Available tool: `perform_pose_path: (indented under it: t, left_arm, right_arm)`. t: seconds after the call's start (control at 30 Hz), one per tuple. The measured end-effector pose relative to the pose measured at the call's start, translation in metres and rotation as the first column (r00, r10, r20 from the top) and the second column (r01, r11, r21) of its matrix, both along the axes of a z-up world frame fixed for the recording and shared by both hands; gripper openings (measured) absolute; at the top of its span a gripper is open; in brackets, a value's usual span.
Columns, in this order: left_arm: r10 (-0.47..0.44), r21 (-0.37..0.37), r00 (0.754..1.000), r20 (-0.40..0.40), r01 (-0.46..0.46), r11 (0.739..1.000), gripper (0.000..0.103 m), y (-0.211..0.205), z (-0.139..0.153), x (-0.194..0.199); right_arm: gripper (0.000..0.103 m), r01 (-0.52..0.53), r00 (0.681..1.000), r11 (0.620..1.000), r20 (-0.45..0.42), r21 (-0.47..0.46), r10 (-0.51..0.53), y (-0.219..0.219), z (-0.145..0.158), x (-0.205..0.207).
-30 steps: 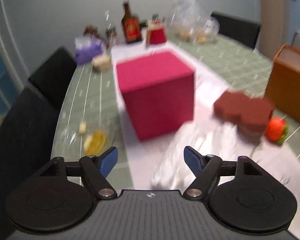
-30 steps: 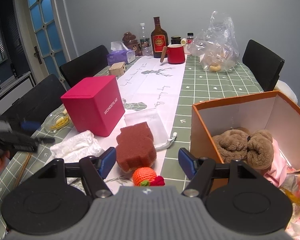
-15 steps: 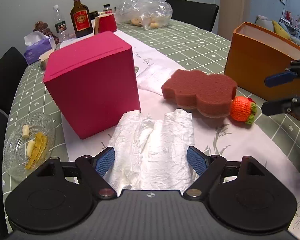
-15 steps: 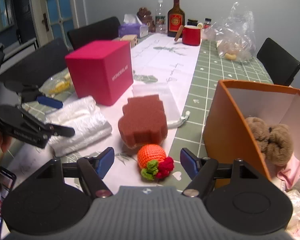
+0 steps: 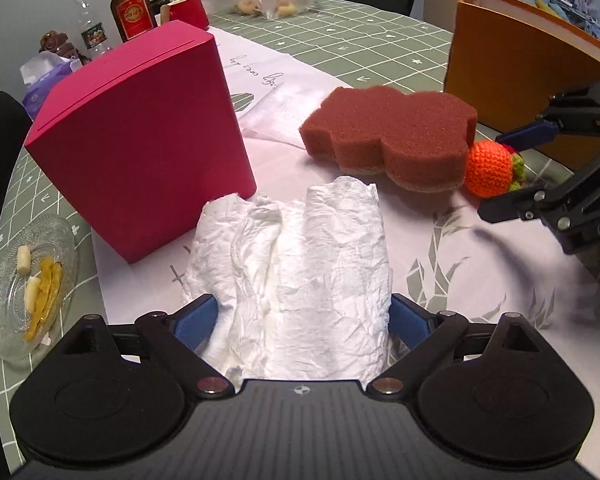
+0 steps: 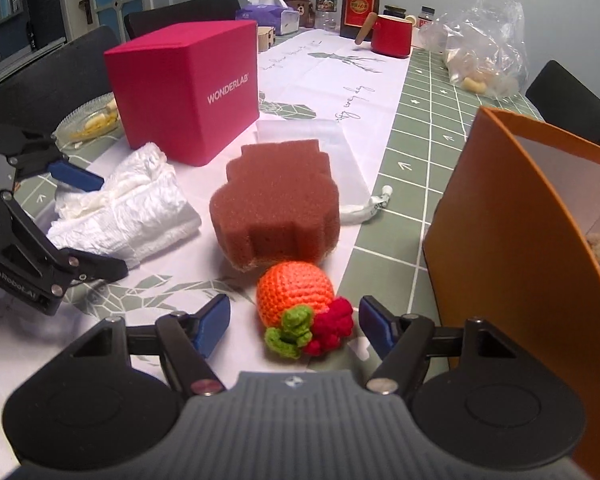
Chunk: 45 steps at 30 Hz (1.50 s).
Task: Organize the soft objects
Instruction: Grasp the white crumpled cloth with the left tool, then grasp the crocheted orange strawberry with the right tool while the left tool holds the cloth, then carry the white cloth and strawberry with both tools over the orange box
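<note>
Crinkled white diaper [image 5: 300,264] — left tongs [image 5: 302,320] apart | knitted orange [image 6: 296,300] — right tongs [image 6: 294,322] apart

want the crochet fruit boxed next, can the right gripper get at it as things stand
Probably yes. The right gripper is open with the crochet fruit sitting between its fingers, nothing in between. The sponge touches only the fruit's far side.
</note>
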<state>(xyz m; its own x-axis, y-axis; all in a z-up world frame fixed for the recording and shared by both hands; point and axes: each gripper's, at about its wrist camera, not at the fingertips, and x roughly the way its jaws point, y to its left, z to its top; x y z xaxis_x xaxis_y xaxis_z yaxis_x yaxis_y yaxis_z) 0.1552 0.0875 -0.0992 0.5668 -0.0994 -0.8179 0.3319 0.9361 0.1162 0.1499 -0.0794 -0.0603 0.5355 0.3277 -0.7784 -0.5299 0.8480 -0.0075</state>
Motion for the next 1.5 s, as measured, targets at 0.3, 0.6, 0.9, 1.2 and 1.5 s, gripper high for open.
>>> perform_pose_path:
  t: [0.3, 0.6, 0.9, 1.2, 1.5]
  left_arm:
    - [0.066, -0.058, 0.998, 0.016, -0.065, 0.996, 0.085, 0.017, 0.001, 0.005]
    - [0.127, 0.010, 0.991, 0.039, -0.128, 0.992, 0.043, 0.025, 0.008, 0.001]
    - [0.168, 0.001, 0.985, 0.027, -0.168, 0.986, 0.036, 0.037, 0.038, -0.016]
    - [0.173, -0.067, 0.982, 0.081, -0.168, 0.983, 0.036, 0.021, 0.087, -0.040]
    - [0.110, -0.105, 0.982, 0.155, -0.094, 0.990, 0.036, -0.025, 0.134, -0.052]
  right_arm:
    - [0.060, -0.001, 1.000, 1.000, 0.003, 0.004, 0.001, 0.004, -0.011, 0.011]
    - [0.052, -0.007, 1.000, 1.000, -0.019, 0.013, 0.007, 0.003, -0.008, 0.013]
    - [0.052, -0.009, 0.995, 0.999, -0.098, 0.032, 0.012, -0.004, 0.007, 0.004]
    - [0.052, -0.022, 0.995, 0.996, -0.098, 0.086, 0.030, -0.011, 0.038, -0.015]
    - [0.052, -0.062, 0.998, 0.994, 0.011, 0.092, 0.061, -0.016, 0.083, -0.040]
